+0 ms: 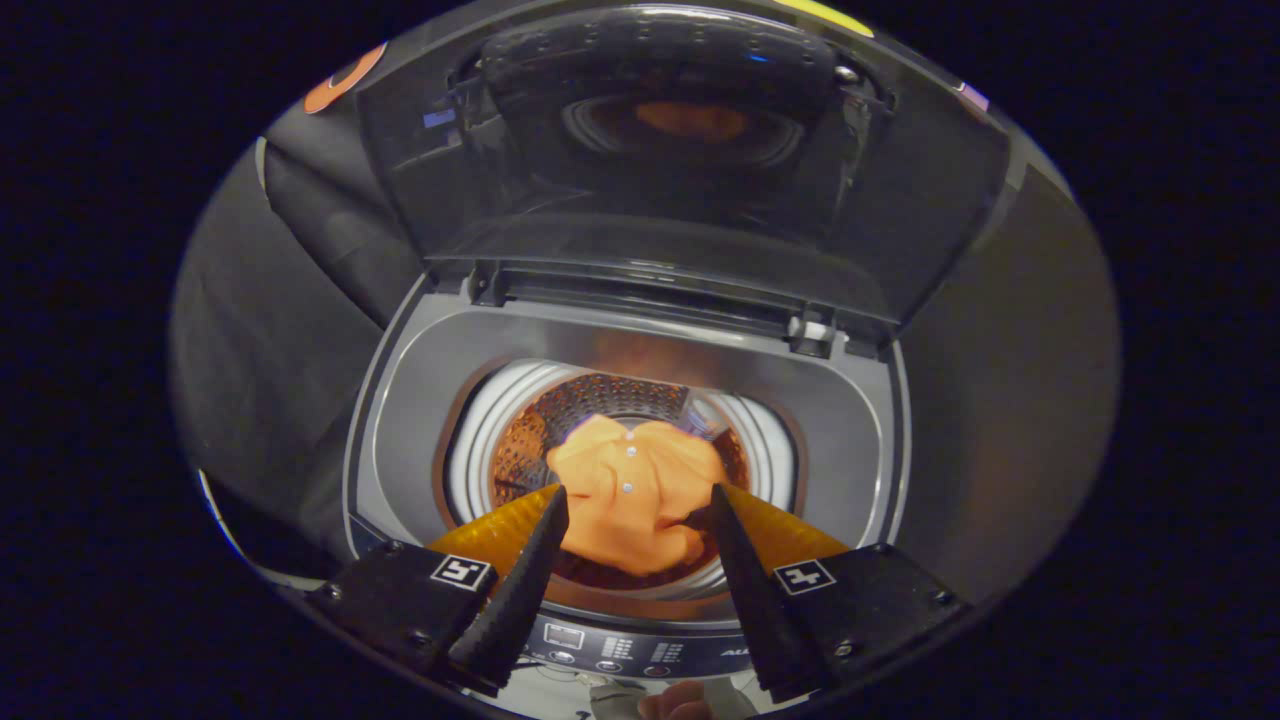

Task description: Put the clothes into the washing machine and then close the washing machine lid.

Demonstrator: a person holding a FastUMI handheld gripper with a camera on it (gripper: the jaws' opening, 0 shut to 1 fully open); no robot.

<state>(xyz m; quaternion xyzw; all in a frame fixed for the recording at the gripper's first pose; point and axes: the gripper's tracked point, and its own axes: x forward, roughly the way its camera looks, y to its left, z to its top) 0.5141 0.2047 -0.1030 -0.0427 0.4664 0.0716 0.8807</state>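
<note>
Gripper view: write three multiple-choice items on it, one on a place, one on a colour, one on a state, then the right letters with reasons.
1. Where is the garment?
A. inside the drum
B. draped over the lid
C. on the control panel

2. What colour is the garment?
A. blue
B. orange
C. white

3. How does the washing machine lid stand?
A. shut
B. taken off
C. raised open

A: it lies in the drum, beyond the fingertips.
B: the cloth is orange.
C: the lid stands up behind the opening; the gripper is open.

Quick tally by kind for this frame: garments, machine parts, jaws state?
Orange shirt in the drum: 1
Washing machine: 1
Lid, standing open: 1
Gripper, jaws apart above the shirt, holding nothing: 1
Total: 4
</note>
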